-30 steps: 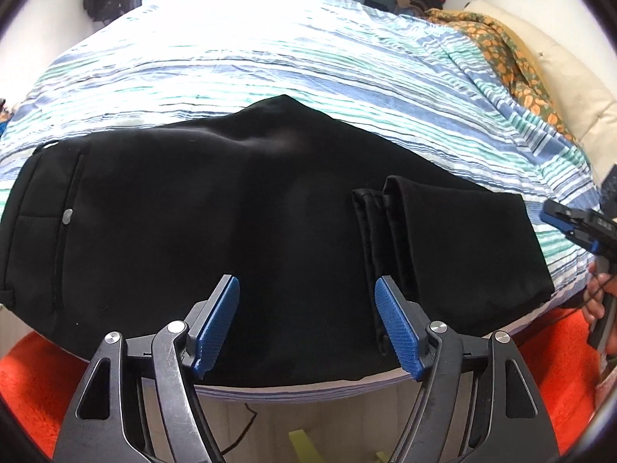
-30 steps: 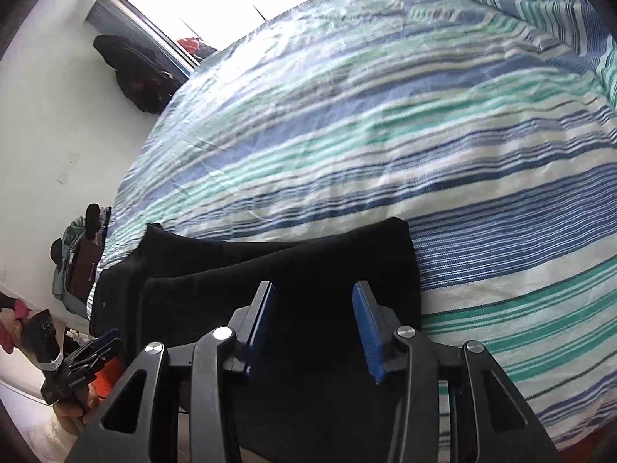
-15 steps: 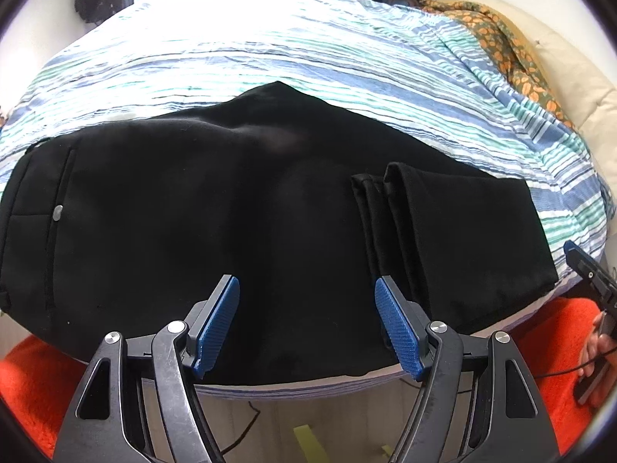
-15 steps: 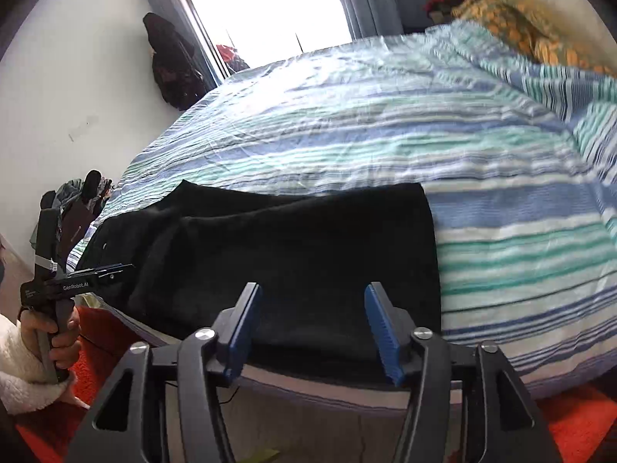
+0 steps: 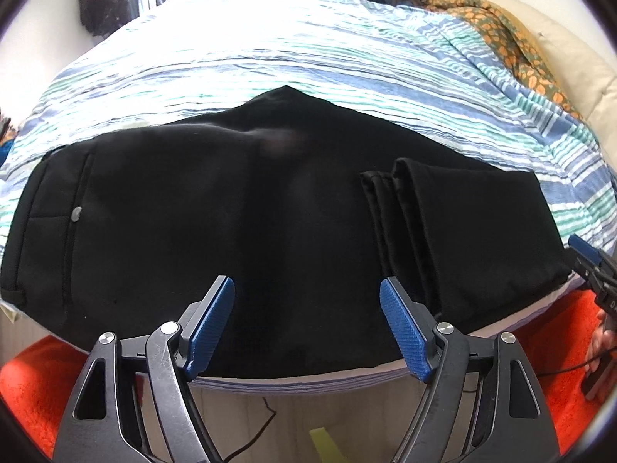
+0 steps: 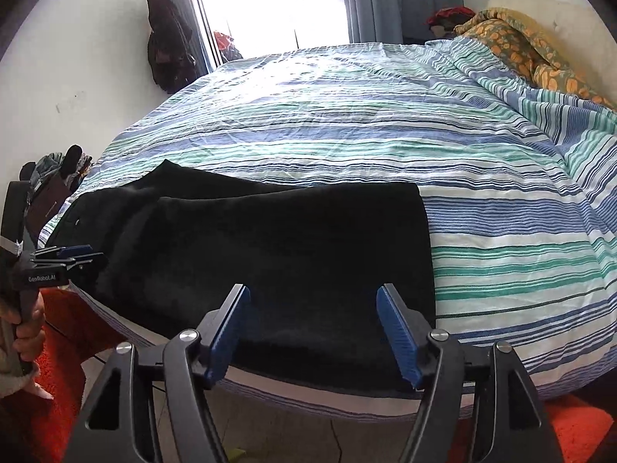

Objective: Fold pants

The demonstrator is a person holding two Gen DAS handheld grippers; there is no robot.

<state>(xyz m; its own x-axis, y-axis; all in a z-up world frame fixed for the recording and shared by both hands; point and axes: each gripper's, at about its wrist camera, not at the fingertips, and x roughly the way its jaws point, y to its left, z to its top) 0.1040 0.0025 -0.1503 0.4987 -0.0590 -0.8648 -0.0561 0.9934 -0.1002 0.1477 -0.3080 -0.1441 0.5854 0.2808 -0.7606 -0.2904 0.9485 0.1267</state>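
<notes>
Only one bit of writing is readable: "GenRobot.AI" on the left gripper (image 6: 67, 256), seen from the right wrist. Both it and the right gripper (image 6: 312, 326) hang spread apart and empty off the bed's near edge. Black pants (image 5: 239, 227) lie on the striped bedspread (image 6: 385, 123), leg ends folded over.

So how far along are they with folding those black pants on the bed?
Partway. The pants lie flat on the bed, the leg end already folded over. Nothing is held: left gripper and right gripper both hang open. Another fold toward the waistband probably remains.
</notes>
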